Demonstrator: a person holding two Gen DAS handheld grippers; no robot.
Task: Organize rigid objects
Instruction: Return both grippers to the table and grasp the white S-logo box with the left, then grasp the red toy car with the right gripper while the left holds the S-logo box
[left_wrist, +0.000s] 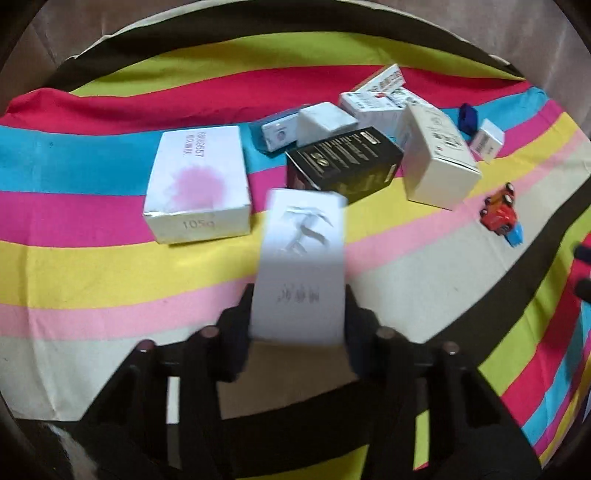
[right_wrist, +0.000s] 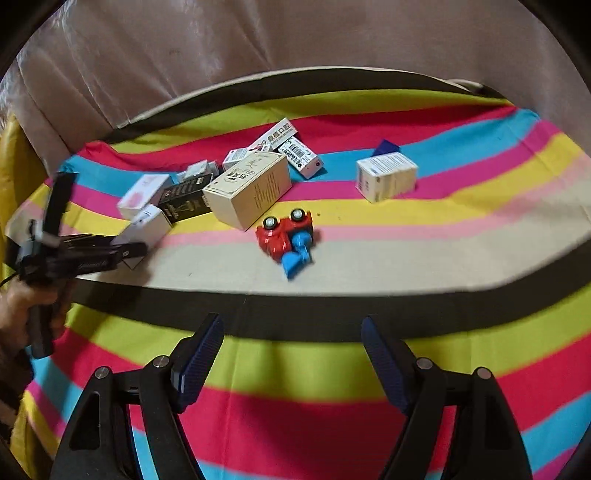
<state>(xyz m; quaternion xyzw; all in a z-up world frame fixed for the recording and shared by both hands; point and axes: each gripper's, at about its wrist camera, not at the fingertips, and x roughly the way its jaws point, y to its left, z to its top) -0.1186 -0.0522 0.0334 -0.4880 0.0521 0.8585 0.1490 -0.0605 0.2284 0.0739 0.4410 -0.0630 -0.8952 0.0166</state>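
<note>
We have the left gripper (left_wrist: 298, 314) clamped on a tall white cardboard box with a grey bird-like drawing (left_wrist: 303, 258), its lower end pinched between the two fingers and the rest sticking forward above the striped cloth (left_wrist: 110, 280) that covers the counter. We judge this to be the carrying step: the box is held clear of the cloth, just in front of the white carton with a pink bloom and "105g" on its end (left_wrist: 199, 184) and the black glossy box (left_wrist: 343, 162).

The right gripper (right_wrist: 291, 354) is spread wide and grasps nothing; it hangs over the near stripes, well apart from the red and blue toy truck lying overturned (right_wrist: 288, 236).

Next, we reckon the held box wants setting down square beside the pink-bloom carton, its long side lined up with that neighbour, and eased flat before the fingers let go. The free gripper could then go for the toy truck or the lone white box with small print (right_wrist: 386, 177) standing off to the right.

Motion blur smears the held box, so we cannot read its lettering. The cluster of small white cartons behind the cream box with dark lettering (right_wrist: 247, 188) overlap; we cannot count them surely. A dark blue piece (right_wrist: 386, 147) is half hidden behind the lone box.
</note>
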